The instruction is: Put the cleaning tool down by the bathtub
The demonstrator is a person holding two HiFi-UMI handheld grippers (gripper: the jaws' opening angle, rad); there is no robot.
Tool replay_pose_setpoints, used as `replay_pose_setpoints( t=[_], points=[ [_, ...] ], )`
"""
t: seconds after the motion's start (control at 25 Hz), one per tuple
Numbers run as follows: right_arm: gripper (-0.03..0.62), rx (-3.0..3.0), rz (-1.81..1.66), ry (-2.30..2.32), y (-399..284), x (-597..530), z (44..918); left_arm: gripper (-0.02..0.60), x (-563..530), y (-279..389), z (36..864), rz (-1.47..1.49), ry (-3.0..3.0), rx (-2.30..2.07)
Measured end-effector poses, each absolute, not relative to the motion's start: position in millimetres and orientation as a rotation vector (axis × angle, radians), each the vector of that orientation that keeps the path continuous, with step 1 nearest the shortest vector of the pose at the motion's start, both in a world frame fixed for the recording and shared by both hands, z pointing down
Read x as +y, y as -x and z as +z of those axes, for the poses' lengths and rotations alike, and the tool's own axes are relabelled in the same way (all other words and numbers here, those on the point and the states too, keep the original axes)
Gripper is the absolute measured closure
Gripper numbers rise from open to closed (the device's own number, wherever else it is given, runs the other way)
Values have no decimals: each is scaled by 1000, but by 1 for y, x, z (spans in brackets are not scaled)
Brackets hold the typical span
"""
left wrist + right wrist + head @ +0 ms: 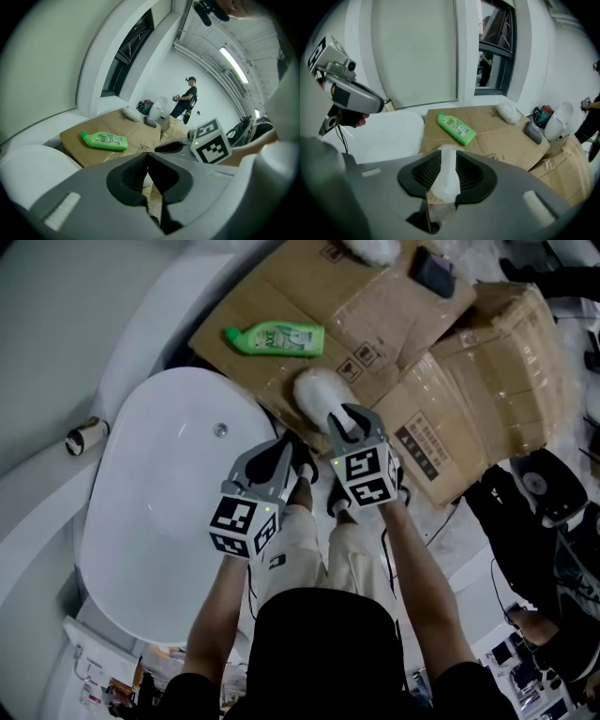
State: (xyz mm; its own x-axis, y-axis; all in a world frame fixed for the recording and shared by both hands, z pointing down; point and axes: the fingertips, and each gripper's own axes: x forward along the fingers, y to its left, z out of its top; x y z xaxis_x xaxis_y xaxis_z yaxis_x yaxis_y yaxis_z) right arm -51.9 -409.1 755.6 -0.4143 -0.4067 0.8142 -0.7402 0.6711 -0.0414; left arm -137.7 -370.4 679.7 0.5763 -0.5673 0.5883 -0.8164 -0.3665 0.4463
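Your right gripper (445, 174) has its jaws clamped on the white handle of the cleaning tool (317, 393), its fluffy head above the cardboard (375, 310) just beside the bathtub (150, 521), so lowering and releasing remain; your left gripper (148, 171) is closed on nothing.

One white bathtub (150, 521). One green bottle (277, 338). Two fluffy white dusters: the near duster (317, 393) by the tub and the far duster (370, 249) at the cardboard's edge. One dark grey pad (433, 273). One small roll (82, 437). One window (494, 51). Two grippers, the left gripper (281, 454) and the right gripper (352, 420). Two people: the gripper holder (323, 643) and a bystander (186, 99). Cardboard (375, 324) lies in several overlapping pieces, too tangled to count.
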Motion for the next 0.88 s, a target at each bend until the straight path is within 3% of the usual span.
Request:
replay_pose_setpoints(
  t=[0.88],
  points=[
    [490,-2257,364,-909,-1,-322,624,583,-299,86,594,303,-2105,-1319]
  ],
)
